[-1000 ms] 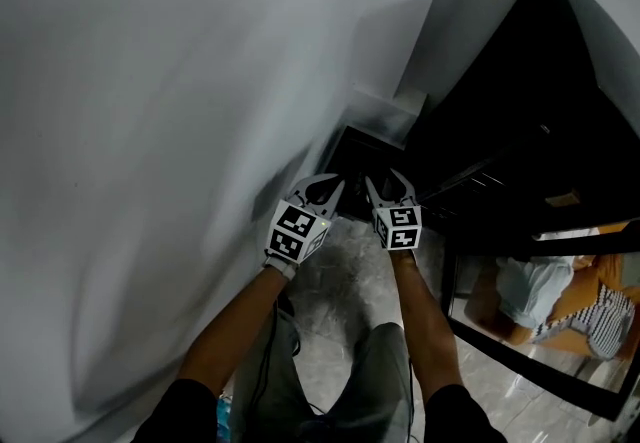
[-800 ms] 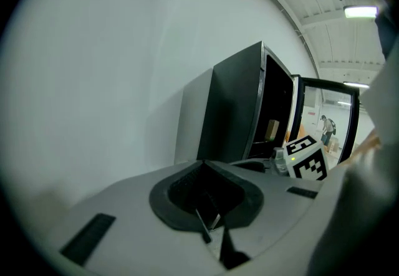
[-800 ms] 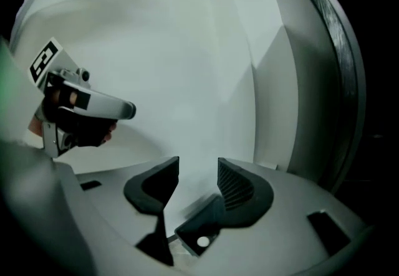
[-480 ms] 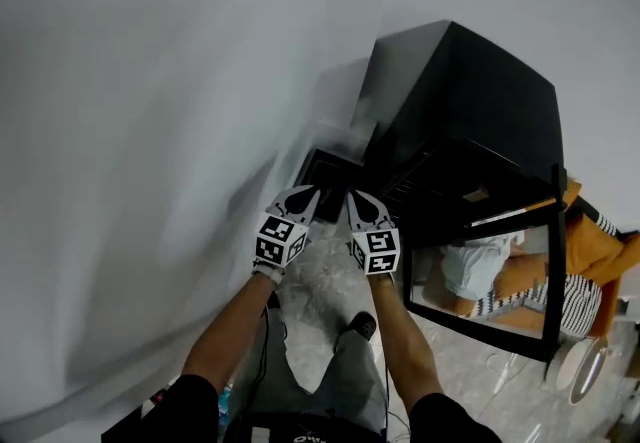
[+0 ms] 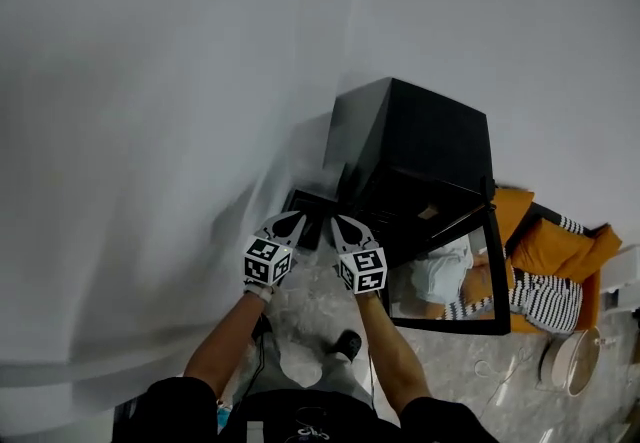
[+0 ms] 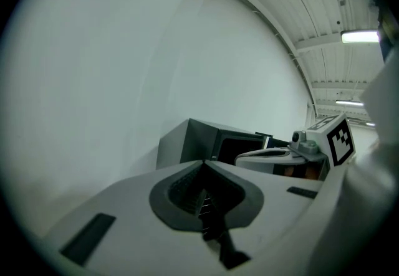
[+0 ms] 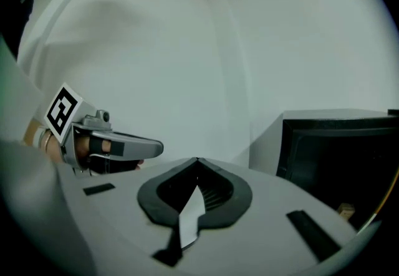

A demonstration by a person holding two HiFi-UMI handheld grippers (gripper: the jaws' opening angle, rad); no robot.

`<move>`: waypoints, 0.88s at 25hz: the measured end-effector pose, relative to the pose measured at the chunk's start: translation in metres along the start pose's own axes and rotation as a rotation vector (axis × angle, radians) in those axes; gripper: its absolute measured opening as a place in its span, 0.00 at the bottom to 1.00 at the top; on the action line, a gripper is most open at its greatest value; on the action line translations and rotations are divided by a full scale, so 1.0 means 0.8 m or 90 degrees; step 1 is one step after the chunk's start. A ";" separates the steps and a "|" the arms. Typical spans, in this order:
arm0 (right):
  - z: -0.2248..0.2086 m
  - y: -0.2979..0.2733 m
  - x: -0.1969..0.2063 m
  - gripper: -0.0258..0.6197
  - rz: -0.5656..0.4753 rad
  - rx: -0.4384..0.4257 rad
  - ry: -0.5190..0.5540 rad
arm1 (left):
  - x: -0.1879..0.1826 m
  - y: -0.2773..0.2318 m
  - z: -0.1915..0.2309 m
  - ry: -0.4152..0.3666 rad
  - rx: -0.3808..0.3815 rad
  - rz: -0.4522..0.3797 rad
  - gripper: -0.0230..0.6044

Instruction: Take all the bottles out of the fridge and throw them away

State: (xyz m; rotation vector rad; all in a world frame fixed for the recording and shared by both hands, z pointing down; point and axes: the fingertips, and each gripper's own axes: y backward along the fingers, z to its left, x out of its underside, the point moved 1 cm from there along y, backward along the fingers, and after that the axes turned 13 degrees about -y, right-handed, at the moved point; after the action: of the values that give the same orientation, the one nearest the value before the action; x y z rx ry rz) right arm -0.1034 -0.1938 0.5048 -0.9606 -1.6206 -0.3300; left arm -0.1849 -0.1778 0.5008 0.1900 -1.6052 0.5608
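Both empty, seemingly — left gripper [image 5: 298, 218] closed, right gripper [image 5: 336, 221] just closed.

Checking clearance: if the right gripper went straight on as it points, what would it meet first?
Probably the white wall, just left of the fridge; depth is hard to judge.

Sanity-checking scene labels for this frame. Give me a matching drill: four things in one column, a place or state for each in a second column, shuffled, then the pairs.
1. fridge door
2. left gripper
3. bin
4. orange cushion

a. right of the fridge in the head view
b. jaws shut, nothing in them
c. swung open
d. between the wall and the fridge

Pairs: 1-c, 2-b, 3-d, 4-a
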 end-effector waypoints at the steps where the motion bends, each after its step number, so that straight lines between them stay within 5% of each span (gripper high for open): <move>1: 0.005 0.007 -0.006 0.05 -0.002 -0.002 0.005 | -0.007 0.004 -0.004 -0.003 0.004 -0.002 0.05; 13: 0.035 0.061 -0.046 0.05 -0.028 0.002 0.027 | -0.051 0.030 -0.049 -0.033 0.047 -0.013 0.05; 22: -0.007 0.133 -0.066 0.05 -0.059 0.056 0.012 | -0.090 -0.003 -0.119 -0.056 0.117 -0.028 0.05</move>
State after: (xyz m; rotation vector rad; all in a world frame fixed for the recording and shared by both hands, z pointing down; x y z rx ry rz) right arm -0.0216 -0.1526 0.4290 -0.8142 -1.6516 -0.3276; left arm -0.0904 -0.1506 0.4334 0.3907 -1.6305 0.6740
